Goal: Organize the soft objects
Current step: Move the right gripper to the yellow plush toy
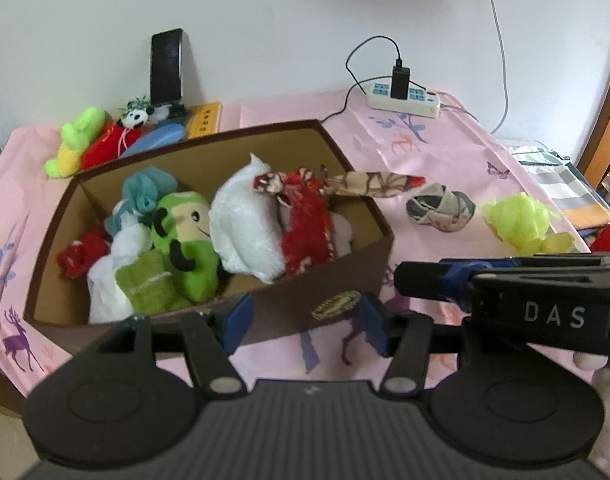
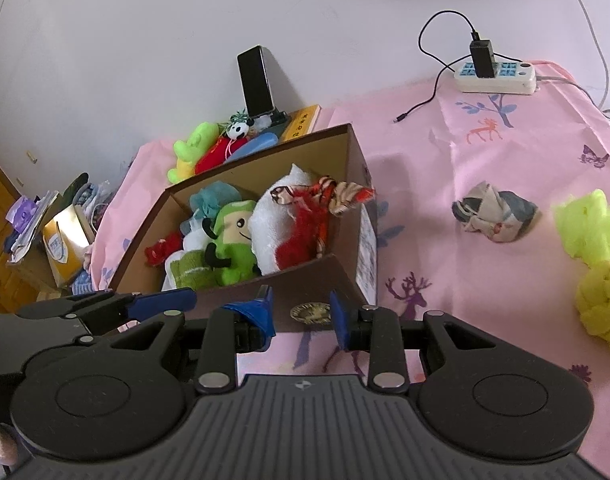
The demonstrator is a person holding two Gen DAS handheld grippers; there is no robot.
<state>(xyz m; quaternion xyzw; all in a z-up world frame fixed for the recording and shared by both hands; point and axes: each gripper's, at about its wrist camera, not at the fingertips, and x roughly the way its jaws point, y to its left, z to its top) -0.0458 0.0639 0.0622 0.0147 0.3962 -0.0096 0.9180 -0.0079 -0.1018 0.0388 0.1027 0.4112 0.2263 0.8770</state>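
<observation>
both grippers hover side by side just in front of the brown box (image 1: 337, 280), over the pink cloth (image 1: 445, 152) that covers the table. the left gripper (image 1: 303, 320) has its jaws apart with nothing between them, the blue pads framing the gold sticker on the box's near wall. the right gripper (image 2: 301, 314) shows the same picture: jaws apart, empty, lined up with that near wall.

inside the box it's crowded: a green plush doll (image 1: 185, 236) in the middle, a white fluffy bundle (image 1: 245, 224) next to it, a red furry piece (image 1: 305, 236) against the right side, a teal puff (image 1: 145, 192) at the back, a small red thing (image 1: 79, 258) on the left. a patterned strip of cloth (image 1: 369, 184) hangs out over the right rim.

out on the cloth, to the right of the box, sits a knotted grey and beige rag (image 2: 495, 212), and beyond it a neon yellow mesh puff (image 2: 597, 264). behind the box, a yellow-green plush (image 1: 75, 144) and a little panda (image 1: 135, 116) lie by the wall, near an upright phone (image 1: 167, 66). a power strip (image 1: 403, 98) rests at the far edge.
</observation>
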